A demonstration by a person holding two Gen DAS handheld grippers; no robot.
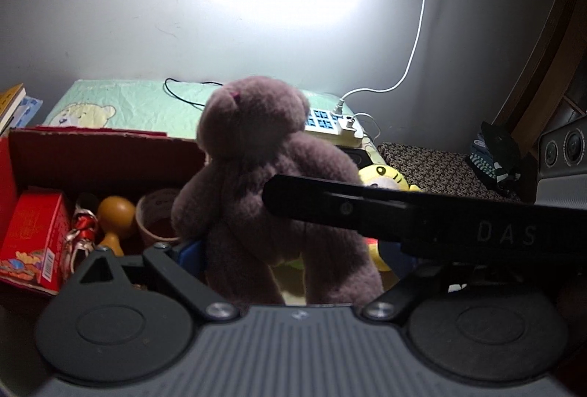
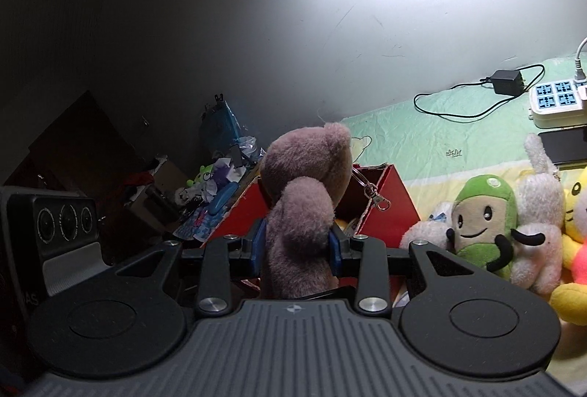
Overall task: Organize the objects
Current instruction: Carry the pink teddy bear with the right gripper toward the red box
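A mauve teddy bear (image 2: 301,213) is clamped at its body between the blue pads of my right gripper (image 2: 296,246), held upright beside the open red box (image 2: 389,199). In the left wrist view the same bear (image 1: 264,177) fills the middle, with the right gripper's black finger (image 1: 367,210) across its side. My left gripper (image 1: 256,250) sits just behind the bear; one blue pad (image 1: 189,252) shows at the bear's left, the other is hidden, so its state is unclear. The red box (image 1: 102,155) holds a red carton (image 1: 33,239), a wooden stamp (image 1: 115,217) and a tape roll (image 1: 157,217).
Several plush toys lie on the bed at right: a green one (image 2: 484,221), a white rabbit (image 2: 539,206), a yellow one (image 1: 385,177). A white power strip (image 2: 555,99) with cables and a black charger (image 2: 508,81) lie near the wall. A cluttered pile (image 2: 216,191) sits at left.
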